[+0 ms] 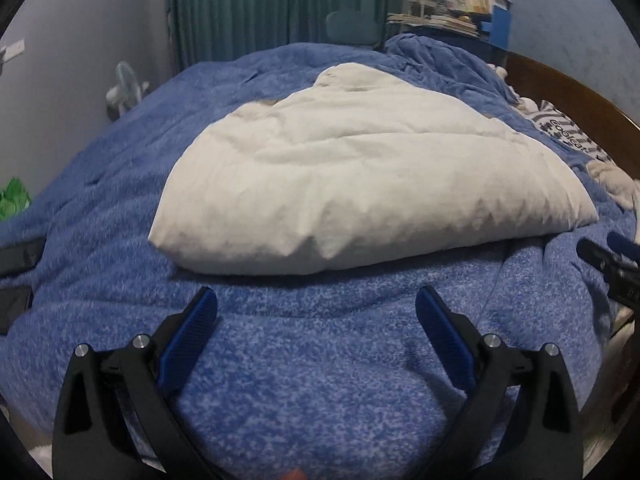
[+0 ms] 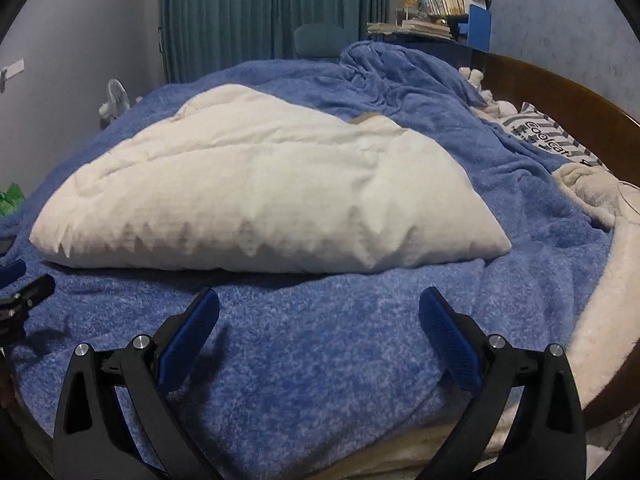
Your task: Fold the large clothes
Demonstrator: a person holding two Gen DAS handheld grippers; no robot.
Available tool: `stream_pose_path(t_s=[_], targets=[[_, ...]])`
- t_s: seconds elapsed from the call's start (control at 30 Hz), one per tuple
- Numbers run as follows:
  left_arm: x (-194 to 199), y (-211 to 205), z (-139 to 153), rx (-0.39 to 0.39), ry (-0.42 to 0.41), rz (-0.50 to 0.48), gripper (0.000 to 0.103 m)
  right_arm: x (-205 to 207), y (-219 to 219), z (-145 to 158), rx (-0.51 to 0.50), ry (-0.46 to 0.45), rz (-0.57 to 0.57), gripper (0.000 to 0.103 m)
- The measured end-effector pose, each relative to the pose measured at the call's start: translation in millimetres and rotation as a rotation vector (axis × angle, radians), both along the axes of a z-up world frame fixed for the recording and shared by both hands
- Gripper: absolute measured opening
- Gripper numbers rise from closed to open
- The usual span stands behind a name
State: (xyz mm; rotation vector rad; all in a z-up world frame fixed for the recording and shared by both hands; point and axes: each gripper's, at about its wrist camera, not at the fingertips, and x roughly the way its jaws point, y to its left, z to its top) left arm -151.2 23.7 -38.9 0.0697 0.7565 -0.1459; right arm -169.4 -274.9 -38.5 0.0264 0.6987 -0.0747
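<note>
A large white padded garment lies folded in a thick flat bundle on a blue fleece blanket on the bed; it also shows in the right wrist view. My left gripper is open and empty, hovering over the blanket just short of the bundle's near edge. My right gripper is open and empty, likewise short of the near edge, toward the bundle's right end. The right gripper's tip shows at the right edge of the left wrist view. The left gripper's tip shows at the left edge of the right wrist view.
A brown wooden headboard curves along the right. A striped pillow and white bedding lie by it. Bunched blue blanket rises at the back right. Green curtains, a fan and a book-laden desk stand behind.
</note>
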Motion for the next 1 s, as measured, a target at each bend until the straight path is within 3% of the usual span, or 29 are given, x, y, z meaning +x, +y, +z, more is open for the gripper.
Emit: stream_pose_path(t_s=[0.37, 1.0], targets=[[6, 9, -2, -0.05, 0.017, -0.005, 0.095, 8, 1, -11, -0.016, 0.021, -0.007, 0.096], [6, -2, -6, -0.036, 0.028, -0.007, 0.095, 8, 3, -11, -0.009, 0.026, -0.019, 0.097]])
